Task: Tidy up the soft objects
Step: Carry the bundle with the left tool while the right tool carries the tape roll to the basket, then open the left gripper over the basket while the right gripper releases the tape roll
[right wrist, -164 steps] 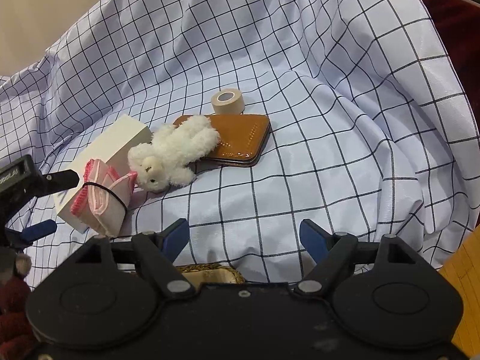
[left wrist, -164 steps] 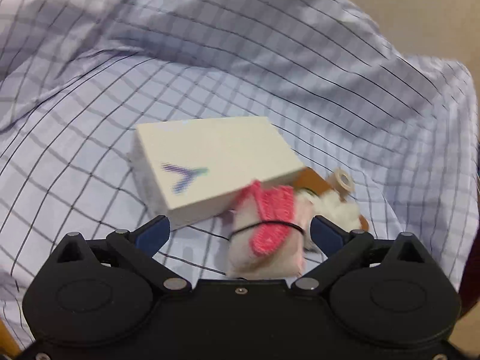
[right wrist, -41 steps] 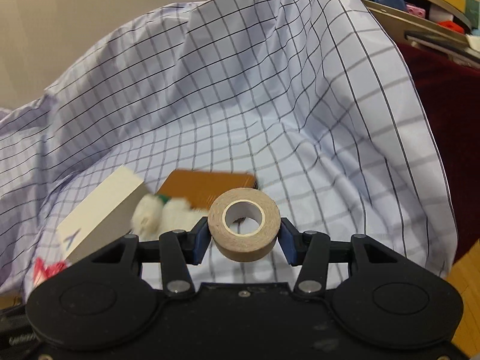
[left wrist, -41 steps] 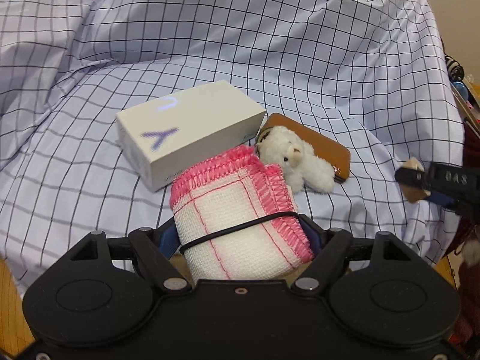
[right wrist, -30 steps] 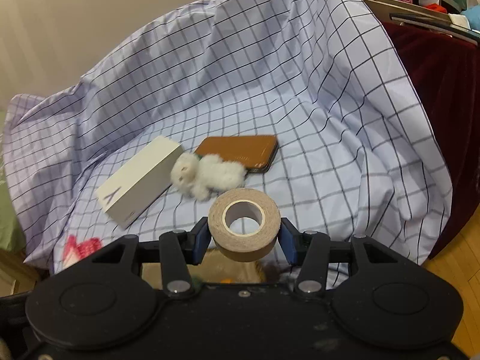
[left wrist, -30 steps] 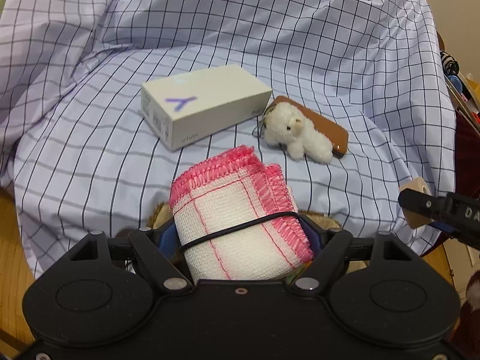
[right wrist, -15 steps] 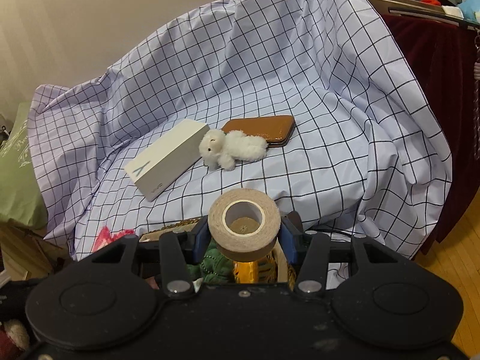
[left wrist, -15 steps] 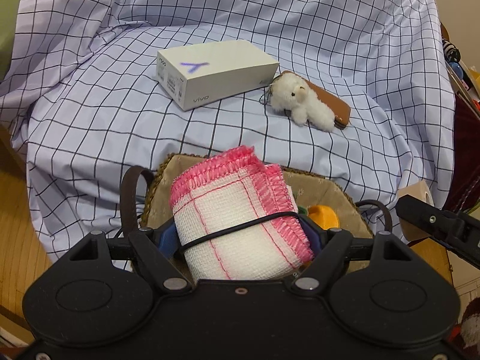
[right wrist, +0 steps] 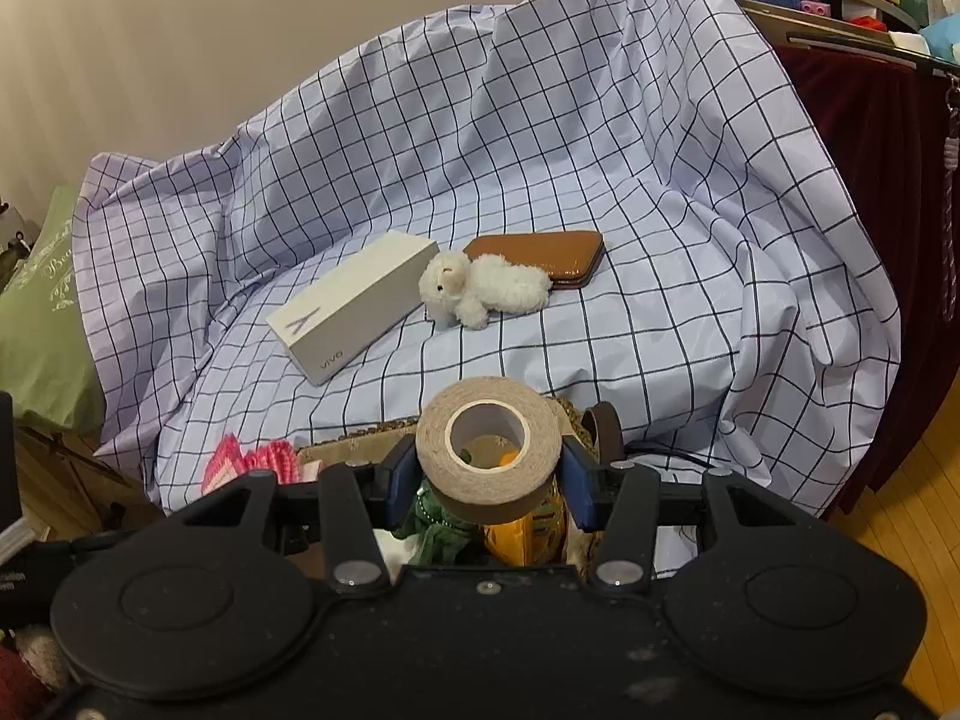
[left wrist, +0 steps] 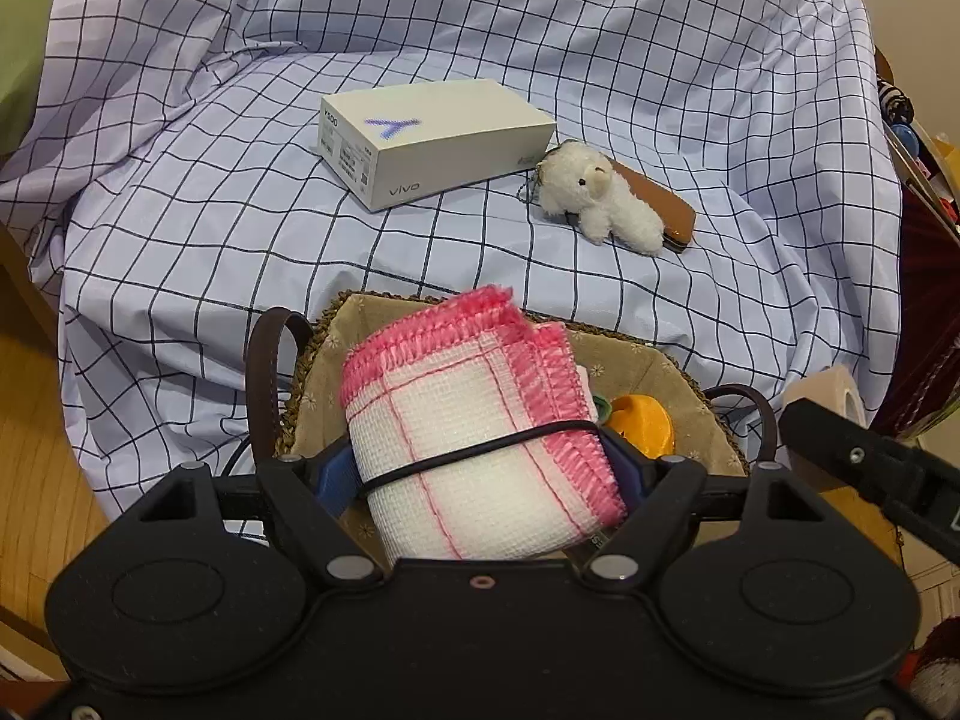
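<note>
- The left gripper (left wrist: pixel 480 468) pinches a folded white cloth with pink stitched edges (left wrist: pixel 474 438), a black band around it, both blue pads pressed into its sides.
- That cloth hangs right over a woven basket (left wrist: pixel 336 372) with a floral lining and dark strap handles; an orange toy (left wrist: pixel 642 420) peeks out of the basket just right of the cloth.
- The right gripper (right wrist: pixel 489 480) clamps a roll of beige tape (right wrist: pixel 489 450), its hole facing the camera, held above the same basket, with a green item (right wrist: pixel 438 528) and a yellow one (right wrist: pixel 528 528) under it.
- In the left wrist view, that tape roll shows at the right edge, near the basket's right handle.
- Farther off, on the checked sheet (left wrist: pixel 180 210), a white box marked with a purple Y (left wrist: pixel 432 138) lies to the left.
- A fluffy white lamb toy (left wrist: pixel 600 198) lies just right of the box, resting partly on a brown leather case (left wrist: pixel 666 210).
- In the right wrist view, the pink edge of the cloth pokes up on the near left, beside the basket rim.
- A shelf of cluttered items (right wrist: pixel 840 0) sits at the far right, above a dark red drape (right wrist: pixel 888 180).
</note>
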